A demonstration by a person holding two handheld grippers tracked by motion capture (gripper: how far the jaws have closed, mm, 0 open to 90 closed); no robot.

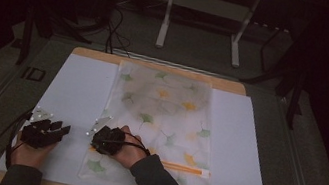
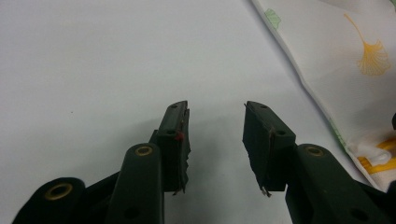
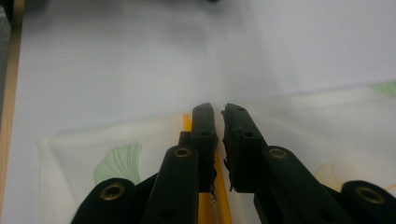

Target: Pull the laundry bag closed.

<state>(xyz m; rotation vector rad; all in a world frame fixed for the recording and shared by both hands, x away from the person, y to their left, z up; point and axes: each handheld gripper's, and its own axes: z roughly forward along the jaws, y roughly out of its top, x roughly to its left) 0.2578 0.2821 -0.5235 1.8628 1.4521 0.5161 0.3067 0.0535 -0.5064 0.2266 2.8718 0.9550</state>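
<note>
Translucent white bag [image 1: 163, 117] printed with green and yellow ginkgo leaves, orange zip strip [image 1: 185, 168]; white sheet [image 1: 77, 88]; black hand-held grippers.

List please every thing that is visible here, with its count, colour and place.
zip bag: one, translucent white with green and yellow ginkgo leaves, middle of the board
zip strip: one, orange, across the bag's near end
board: one, white, on the wooden table
wooden table: one, light brown
desk frame: one, white, on the floor behind
left hand-held gripper: black, open above the board
right hand-held gripper: black, nearly closed at the zip strip
</note>
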